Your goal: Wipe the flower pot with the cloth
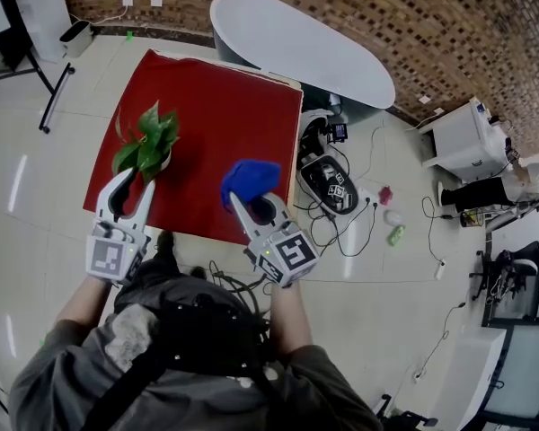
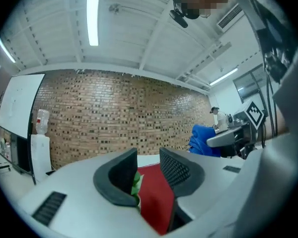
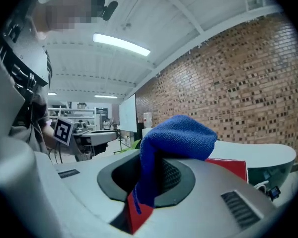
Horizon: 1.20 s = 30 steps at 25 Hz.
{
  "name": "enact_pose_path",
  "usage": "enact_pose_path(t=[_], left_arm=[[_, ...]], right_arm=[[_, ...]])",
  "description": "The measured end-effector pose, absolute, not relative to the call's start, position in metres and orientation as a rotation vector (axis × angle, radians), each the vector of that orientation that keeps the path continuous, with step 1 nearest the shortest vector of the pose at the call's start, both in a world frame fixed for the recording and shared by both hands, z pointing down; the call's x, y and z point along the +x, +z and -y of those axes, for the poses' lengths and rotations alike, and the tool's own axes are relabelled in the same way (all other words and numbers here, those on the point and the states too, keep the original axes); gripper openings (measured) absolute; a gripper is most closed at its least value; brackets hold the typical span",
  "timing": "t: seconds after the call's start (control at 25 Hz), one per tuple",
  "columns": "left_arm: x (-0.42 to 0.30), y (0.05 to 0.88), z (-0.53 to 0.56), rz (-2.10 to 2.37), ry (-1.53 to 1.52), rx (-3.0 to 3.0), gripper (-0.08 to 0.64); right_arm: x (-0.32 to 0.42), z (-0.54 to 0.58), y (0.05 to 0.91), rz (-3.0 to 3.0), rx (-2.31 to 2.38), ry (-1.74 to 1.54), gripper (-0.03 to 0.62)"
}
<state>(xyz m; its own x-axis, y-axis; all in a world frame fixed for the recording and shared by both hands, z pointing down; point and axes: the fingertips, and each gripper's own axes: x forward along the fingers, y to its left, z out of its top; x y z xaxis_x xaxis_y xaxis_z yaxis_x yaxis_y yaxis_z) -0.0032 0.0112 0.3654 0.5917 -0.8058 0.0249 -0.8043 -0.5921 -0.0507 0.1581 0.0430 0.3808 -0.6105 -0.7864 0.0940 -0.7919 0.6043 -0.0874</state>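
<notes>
A green plant (image 1: 148, 140) in a small white flower pot (image 1: 164, 162) stands near the front left of the red table (image 1: 225, 106). My left gripper (image 1: 136, 180) hangs just in front of the plant, raised off the table. Its jaws stand partly apart with nothing between them. In the left gripper view (image 2: 148, 157) only a leaf (image 2: 135, 182) and red table show through the gap. My right gripper (image 1: 247, 197) is shut on a blue cloth (image 1: 250, 178), which drapes over its jaws (image 3: 154, 170). The cloth (image 3: 179, 133) is held right of the plant.
A long white oval table (image 1: 296, 43) stands behind the red one, against a brick wall. Cables and a black device (image 1: 332, 182) lie on the floor to the right. A white cabinet (image 1: 467, 137) and a person (image 1: 521, 182) are at the far right.
</notes>
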Motion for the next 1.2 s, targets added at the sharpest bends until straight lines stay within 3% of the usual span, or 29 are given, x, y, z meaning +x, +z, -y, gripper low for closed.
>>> enact_pose_path(t=[0.28,1.2], left_arm=[[0.052,0.351,-0.008,-1.304,-0.096,-2.806,0.026],[0.097,0.362,-0.027,-1.167,-0.205,-2.865,0.021]], right_arm=[[0.184,-0.056,0.366,2.684,1.464,0.158,0.075],[0.195,-0.073,0.374,2.693,1.483,0.182,0.075]])
